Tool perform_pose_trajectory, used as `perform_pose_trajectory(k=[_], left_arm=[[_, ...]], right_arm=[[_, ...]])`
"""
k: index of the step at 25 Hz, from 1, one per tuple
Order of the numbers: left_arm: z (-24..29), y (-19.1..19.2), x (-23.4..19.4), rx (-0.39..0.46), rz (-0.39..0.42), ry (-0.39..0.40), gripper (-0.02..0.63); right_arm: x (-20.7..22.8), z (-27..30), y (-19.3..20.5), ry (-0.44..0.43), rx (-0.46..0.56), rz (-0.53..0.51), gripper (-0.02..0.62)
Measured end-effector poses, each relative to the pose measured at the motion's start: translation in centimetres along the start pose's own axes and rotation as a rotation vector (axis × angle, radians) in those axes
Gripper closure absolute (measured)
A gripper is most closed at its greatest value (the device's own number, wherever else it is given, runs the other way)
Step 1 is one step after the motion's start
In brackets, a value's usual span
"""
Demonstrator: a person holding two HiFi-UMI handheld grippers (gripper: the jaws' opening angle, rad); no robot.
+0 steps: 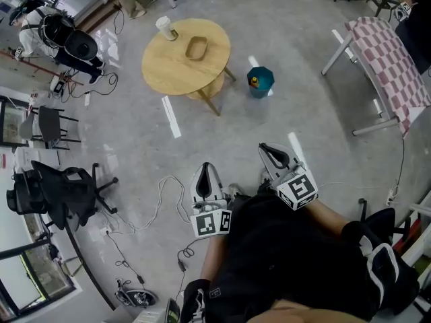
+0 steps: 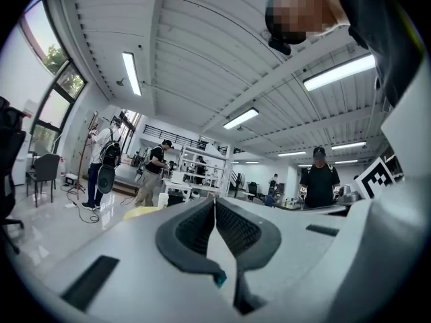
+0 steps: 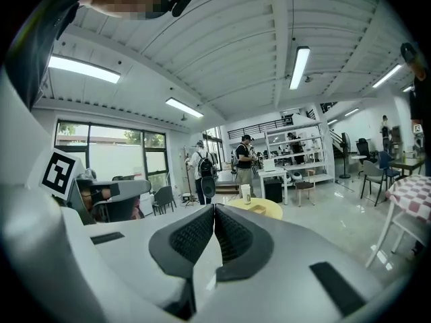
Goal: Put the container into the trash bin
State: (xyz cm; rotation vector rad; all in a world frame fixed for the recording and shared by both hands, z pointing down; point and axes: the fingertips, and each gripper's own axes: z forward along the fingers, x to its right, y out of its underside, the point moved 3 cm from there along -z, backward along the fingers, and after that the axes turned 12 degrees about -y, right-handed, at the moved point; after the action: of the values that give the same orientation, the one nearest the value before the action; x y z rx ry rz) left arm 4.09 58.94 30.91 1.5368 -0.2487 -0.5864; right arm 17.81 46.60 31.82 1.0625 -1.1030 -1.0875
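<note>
Head view: container [image 1: 196, 48] on the tabletop [image 1: 168, 66], bin [image 1: 260, 81] beside it, both well apart from the left gripper [image 1: 207, 170] and right gripper [image 1: 268, 149], whose fingers are closed and empty; I judge the approach is in hand, next opening 1 to grasp.

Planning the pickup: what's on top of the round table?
A white cup by the rim and a shallow brown container near the middle. The tabletop hides most of the shelf below.

Grey floor [image 1: 303, 79], round wooden table [image 1: 168, 73], checked-cloth table [image 1: 394, 66], black office chair [image 1: 64, 190]; ribbed white ceiling [image 3: 236, 46], strip lights [image 3: 300, 67]
</note>
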Motion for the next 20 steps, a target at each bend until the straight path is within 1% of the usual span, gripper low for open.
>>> perform_pose_trajectory(k=[5, 10, 15, 20], left_arm=[[0.6, 0.4, 2.0, 0.006, 0.018, -0.046, 0.591], [1.2, 0.5, 3.1, 0.012, 0.033, -0.083, 0.591], [2.9, 1.3, 2.8, -0.011, 0.027, -0.109, 0.591], [7.0, 2.1, 1.3, -0.024, 0.004, -0.114, 0.591]], right_arm=[[2.8, -1.3, 0.7, -0.036, -0.002, 0.006, 0.568], [5.5, -1.0, 1.1, -0.072, -0.009, -0.012, 0.569], [7.0, 0.9, 2.0, -0.106, -0.046, 0.003, 0.568], [8.9, 4.4, 2.2, -0.120, -0.063, -0.003, 0.569]])
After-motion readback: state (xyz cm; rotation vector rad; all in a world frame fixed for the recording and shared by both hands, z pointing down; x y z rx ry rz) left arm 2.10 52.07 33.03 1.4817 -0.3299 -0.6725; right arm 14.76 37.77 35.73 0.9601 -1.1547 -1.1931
